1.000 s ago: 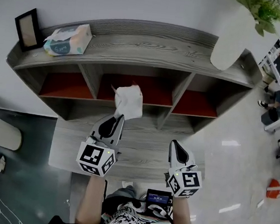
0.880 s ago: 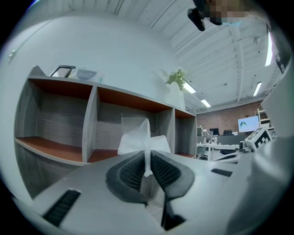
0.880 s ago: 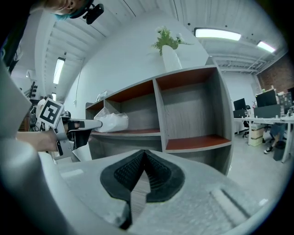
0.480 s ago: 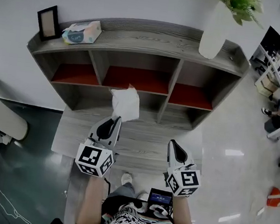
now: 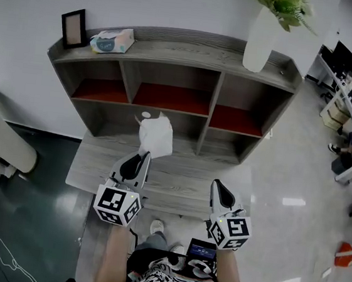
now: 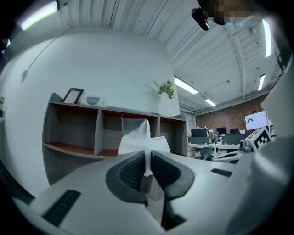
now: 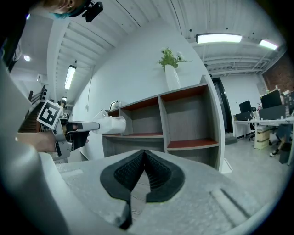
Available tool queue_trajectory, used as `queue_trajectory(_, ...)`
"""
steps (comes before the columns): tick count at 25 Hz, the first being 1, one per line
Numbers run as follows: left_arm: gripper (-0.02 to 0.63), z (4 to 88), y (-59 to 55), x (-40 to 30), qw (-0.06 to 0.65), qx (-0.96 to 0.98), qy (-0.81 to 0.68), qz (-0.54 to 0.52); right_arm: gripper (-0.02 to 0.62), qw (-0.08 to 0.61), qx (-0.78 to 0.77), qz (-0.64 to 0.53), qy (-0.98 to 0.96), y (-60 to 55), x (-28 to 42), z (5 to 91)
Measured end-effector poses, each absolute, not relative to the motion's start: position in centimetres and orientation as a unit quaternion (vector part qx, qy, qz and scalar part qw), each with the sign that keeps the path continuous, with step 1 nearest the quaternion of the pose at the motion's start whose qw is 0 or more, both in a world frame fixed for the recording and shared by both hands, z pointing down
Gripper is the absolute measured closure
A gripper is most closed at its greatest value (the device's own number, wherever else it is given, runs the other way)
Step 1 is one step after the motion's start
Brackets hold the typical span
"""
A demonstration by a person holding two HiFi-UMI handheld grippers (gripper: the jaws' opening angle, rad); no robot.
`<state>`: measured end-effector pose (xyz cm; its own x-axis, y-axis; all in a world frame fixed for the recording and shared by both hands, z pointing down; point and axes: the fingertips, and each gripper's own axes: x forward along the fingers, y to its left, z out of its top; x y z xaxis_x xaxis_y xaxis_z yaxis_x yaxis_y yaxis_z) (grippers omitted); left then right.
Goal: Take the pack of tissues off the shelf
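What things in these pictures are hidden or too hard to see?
- Head view: the print on the tissue pack is too small to read.
- Head view: what the frame shows is too small and dark to tell.
- Head view: the tissue sheet in the left gripper hides part of the shelf, at its lower middle cubby.
- Head view: the top of the plant is cut off by the upper edge.

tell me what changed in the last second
The person has backed away from the shelf, carrying both grippers along; it now looks smaller. Unchanged: the left gripper keeps its fingers shut on the white tissue sheet, the right gripper stays shut and empty, and the pack of tissues still lies on the shelf's top beside the picture frame.
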<state>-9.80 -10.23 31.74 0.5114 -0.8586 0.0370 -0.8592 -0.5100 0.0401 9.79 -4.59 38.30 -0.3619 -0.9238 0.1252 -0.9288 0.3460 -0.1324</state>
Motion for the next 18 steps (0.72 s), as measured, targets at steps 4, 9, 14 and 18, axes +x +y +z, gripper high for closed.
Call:
queue_trajectory(4,0.572,31.8,-9.7,-9.8,0.025,0.868,-0.495,0.004,0.591,0.016,0.563,0.088,-0.822,-4.0,9.7,38.4)
queue_trajectory(9,0.572,32.3,-9.7,-10.0,0.031,0.867,-0.497,0.004,0.591,0.017,0.564,0.087,-0.821,-4.1,9.8,38.3)
queue_trajectory(14,0.572,33.5,-9.8,-10.2,0.042,0.868,-0.495,0.011,0.591,0.023,0.565,0.095,-0.819,-4.2,9.9,39.0)
queue_trajectory(18,0.572,34.7,-10.2,-10.3,0.052,0.867,-0.495,0.018,0.591,0.032,0.565,0.104,-0.818,-4.4,9.9,40.0)
